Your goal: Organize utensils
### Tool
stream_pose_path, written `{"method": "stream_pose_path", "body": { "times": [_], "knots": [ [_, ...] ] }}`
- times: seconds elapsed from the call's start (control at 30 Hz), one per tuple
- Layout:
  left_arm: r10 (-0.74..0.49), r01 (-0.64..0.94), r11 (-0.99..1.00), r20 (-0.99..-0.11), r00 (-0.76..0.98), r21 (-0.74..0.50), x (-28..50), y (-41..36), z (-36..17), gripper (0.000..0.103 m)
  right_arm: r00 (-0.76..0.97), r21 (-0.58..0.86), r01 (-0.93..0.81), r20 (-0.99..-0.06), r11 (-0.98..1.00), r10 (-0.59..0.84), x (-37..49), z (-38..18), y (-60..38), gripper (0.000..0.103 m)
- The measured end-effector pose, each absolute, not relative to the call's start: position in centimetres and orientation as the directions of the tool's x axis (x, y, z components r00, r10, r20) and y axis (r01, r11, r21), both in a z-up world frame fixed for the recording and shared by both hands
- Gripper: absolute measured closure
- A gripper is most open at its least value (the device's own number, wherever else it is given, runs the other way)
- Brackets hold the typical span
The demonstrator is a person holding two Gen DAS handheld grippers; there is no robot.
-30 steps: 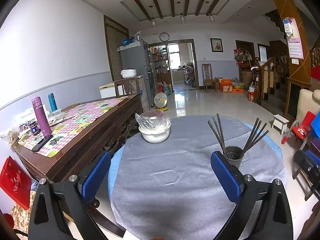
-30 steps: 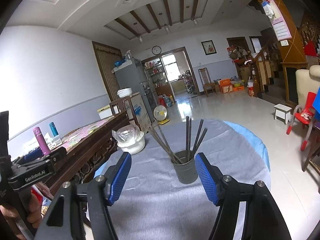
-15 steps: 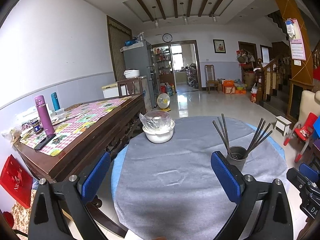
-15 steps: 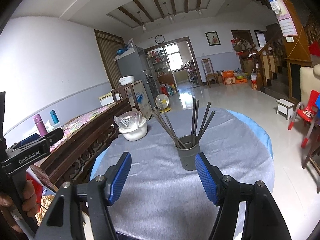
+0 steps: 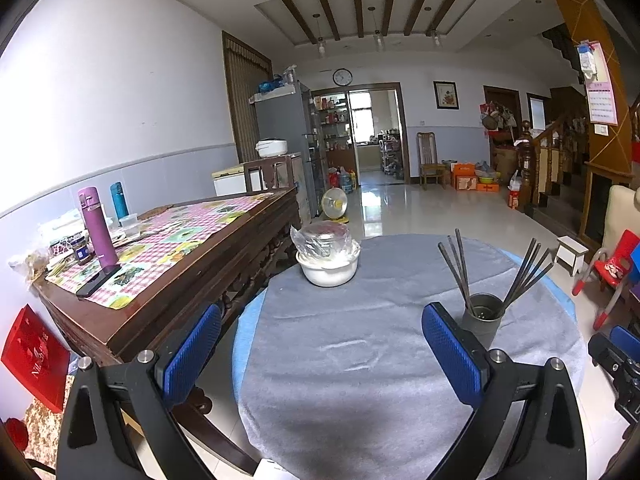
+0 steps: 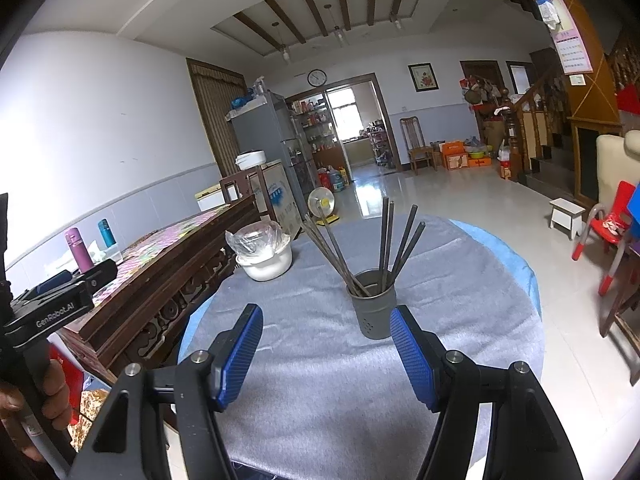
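Observation:
A dark grey utensil holder stands on the round table's grey cloth, with several dark chopsticks fanned out of it. It also shows in the left wrist view, with its chopsticks. My right gripper is open and empty, held back from the holder near the table's front. My left gripper is open and empty over the cloth, left of the holder.
A white bowl covered in plastic wrap sits at the cloth's far left. A long wooden table with a checked cloth, purple flask and phone stands to the left. Red chairs stand at the right.
Both grippers have pulled back and lifted slightly from the table; the holder looks a bit farther away. Both stay open and empty.

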State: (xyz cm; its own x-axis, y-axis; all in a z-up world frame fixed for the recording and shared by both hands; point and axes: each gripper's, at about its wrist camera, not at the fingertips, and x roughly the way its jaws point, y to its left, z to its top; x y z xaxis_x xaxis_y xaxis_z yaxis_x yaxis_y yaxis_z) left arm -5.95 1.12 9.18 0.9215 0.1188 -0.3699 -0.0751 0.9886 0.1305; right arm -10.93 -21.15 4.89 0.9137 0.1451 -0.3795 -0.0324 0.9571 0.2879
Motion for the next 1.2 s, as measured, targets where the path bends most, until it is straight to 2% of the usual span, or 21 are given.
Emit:
{"method": "stream_pose_path", "body": {
  "times": [1.2],
  "knots": [
    [0.182, -0.158, 0.983, -0.403, 0.897, 0.092, -6.3, 6.3, 7.4, 0.003, 0.913, 0.246, -0.013, -0.392, 0.969, 0.112, -11.5, 5.3, -20.1, 0.033]
  ]
}}
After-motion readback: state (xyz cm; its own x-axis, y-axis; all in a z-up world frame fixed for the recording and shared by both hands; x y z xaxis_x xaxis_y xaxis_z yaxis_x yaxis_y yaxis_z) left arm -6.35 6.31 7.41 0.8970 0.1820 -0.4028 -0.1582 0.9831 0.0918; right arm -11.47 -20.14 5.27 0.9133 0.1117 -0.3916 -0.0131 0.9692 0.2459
